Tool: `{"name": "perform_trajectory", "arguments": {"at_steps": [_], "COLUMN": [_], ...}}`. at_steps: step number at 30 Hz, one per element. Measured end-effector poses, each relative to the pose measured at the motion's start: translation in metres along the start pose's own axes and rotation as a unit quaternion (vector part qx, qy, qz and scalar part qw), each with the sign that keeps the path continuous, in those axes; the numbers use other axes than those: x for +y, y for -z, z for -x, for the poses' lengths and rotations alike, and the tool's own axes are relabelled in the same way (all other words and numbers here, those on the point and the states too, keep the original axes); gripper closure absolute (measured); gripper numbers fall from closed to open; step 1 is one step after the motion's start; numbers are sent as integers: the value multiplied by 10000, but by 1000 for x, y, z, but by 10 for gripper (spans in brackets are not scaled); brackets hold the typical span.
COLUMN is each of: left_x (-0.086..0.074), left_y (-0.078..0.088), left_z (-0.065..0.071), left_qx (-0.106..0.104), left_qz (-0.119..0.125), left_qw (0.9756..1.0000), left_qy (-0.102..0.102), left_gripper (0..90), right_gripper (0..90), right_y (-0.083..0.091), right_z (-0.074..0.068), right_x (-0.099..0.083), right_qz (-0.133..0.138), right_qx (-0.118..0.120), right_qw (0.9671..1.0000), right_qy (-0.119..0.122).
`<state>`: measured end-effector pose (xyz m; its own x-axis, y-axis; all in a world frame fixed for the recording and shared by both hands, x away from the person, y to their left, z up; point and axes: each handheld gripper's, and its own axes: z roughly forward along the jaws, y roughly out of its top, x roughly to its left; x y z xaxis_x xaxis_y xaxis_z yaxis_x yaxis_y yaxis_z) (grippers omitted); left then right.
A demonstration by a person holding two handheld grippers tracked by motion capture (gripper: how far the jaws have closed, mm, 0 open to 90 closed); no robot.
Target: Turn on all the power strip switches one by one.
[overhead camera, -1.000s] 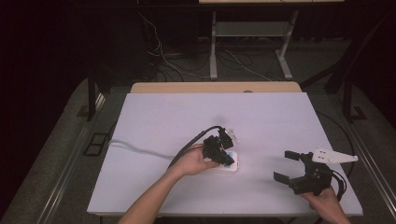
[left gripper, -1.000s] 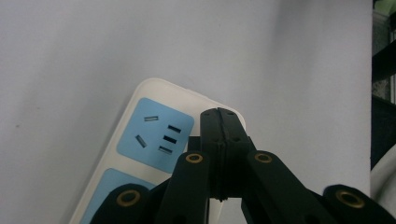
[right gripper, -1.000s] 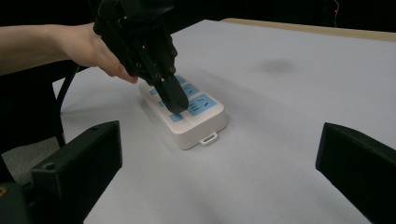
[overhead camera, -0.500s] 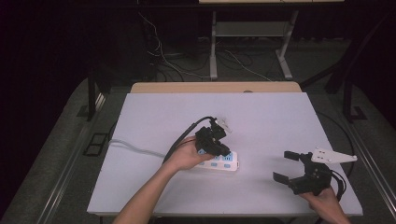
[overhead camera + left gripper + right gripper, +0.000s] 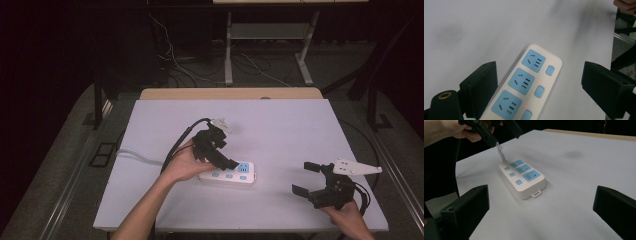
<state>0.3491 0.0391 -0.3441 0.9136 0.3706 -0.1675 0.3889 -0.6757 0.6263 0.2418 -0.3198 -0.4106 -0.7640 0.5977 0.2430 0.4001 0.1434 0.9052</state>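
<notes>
Power strip [image 5: 231, 173], white with three blue sockets and three blue switches, lies flat on the white table [image 5: 280, 125], slightly toward 7 o'clock from the table centre in the high view. The left gripper [image 5: 216, 150] is held above the strip's 9 o'clock end, with its jaws spread apart and nothing between them; the left hand [image 5: 184, 162] grips its body, and its black cable arcs away toward 10 o'clock. The right gripper [image 5: 311, 181] is near the table's 5 o'clock corner, well apart from the strip, with its jaws likewise spread wide and empty; its grey plate points toward 3 o'clock. A white cord [image 5: 140, 156] runs from the strip's 9 o'clock end toward the table's edge at 9 o'clock. No object lies on the bare surface between the right gripper and the strip. The left gripper view looks down on the strip [image 5: 524, 85] between its own jaws and reveals small red indicator lights beside each switch, detail too fine for the high view. The right gripper view shows the strip [image 5: 522, 178] from its 3 o'clock end, including a small hanging loop on the end face, and the left gripper [image 5: 491, 131] above the far end at 11 o'clock. Beyond the table, at 12 o'clock, cables lie on the dark floor.
</notes>
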Motion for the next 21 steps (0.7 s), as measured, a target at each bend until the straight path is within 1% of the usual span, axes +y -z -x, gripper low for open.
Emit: {"name": "perform_trajectory", "arguments": {"at_steps": [1,3,5,7,12,16,18,21], "left_x": [-2,-6,-12,-18,-37,-52,-60,-73], "left_y": [2,6,11,16,24,31,34,37], "left_z": [0,1,2,2,0,0,1,1], "left_qx": [1,69,89,167,276,352,447,537], "left_qz": [21,86,252,381,479,651,719,880], "left_qw": [10000,9999,9996,9991,9983,9967,9957,9935], "left_qy": [-8,5,14,80,195,320,376,488], "left_gripper": [92,0,0,0,0,0,0,0], "right_gripper": [5,4,4,4,4,4,5,4], "right_y": [0,0,0,0,-1,-1,-1,-2], "right_z": [0,0,0,0,-1,-1,-1,-2], "right_x": [0,0,0,0,0,0,0,0], "right_qz": [0,1,2,5,-6,-14,-18,-20], "right_qx": [0,1,-1,-6,-3,-4,-3,2], "right_qw": [10000,10000,10000,10000,10000,10000,10000,10000], "right_qy": [0,-2,2,2,-5,-3,-7,10]}}
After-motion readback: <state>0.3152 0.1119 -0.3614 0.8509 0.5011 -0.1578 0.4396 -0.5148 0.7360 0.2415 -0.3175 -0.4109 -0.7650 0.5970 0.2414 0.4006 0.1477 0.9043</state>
